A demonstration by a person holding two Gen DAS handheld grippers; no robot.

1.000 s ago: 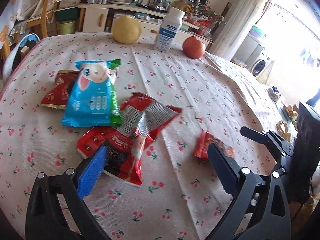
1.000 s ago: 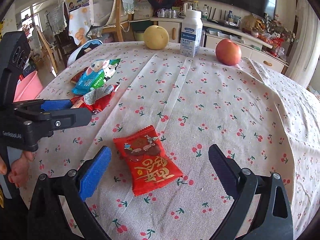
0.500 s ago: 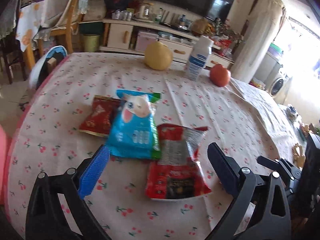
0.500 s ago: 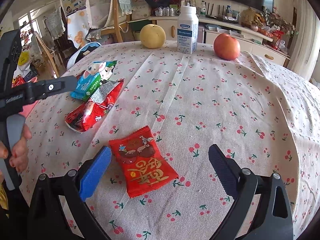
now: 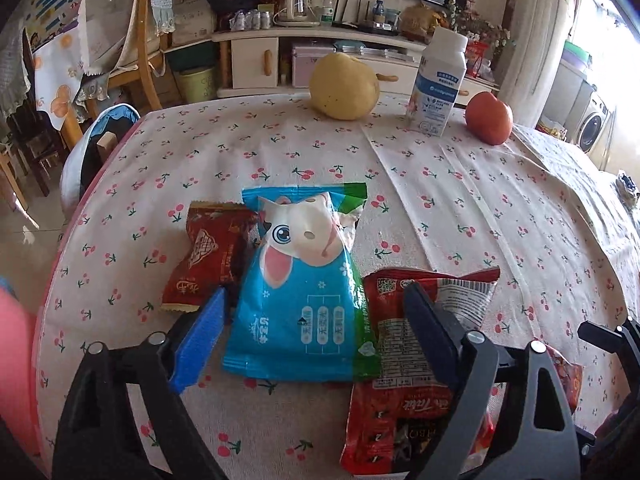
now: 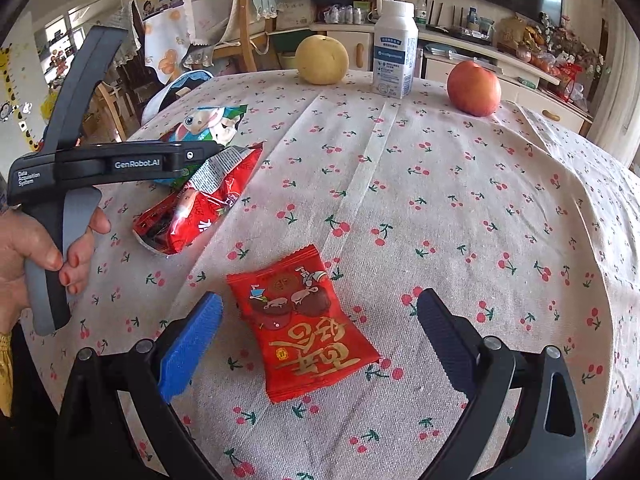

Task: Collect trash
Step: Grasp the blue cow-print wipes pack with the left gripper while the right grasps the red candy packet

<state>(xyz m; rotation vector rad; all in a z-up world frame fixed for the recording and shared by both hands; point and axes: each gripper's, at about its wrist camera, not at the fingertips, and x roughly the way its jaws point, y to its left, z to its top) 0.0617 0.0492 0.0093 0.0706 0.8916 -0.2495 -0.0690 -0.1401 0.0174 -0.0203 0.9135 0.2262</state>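
A blue wrapper with a cartoon rabbit (image 5: 304, 292) lies flat on the cherry-print tablecloth (image 5: 460, 200). My left gripper (image 5: 316, 336) straddles its near end. Its jaws are closing with the wrapper between them, and the pads are not pressing on it. A dark red wrapper (image 5: 212, 256) lies partly under the blue one on the left. A crumpled red bag (image 5: 420, 364) lies on the right, under the right finger. In the right wrist view a small red snack packet (image 6: 312, 328) lies between the wide-open jaws of my right gripper (image 6: 320, 336), untouched.
A yellow pear (image 5: 344, 92), a white milk bottle (image 5: 438, 84) and a red apple (image 5: 488, 118) stand along the table's far side. The round table's edge curves close on the left, with a pink object (image 5: 12, 332) beyond it. A hand (image 6: 36, 248) grips the left tool's handle.
My left gripper has swung left, from over the crumpled red bag to over the blue wrapper, and its jaws have narrowed a little. The right gripper has barely moved.
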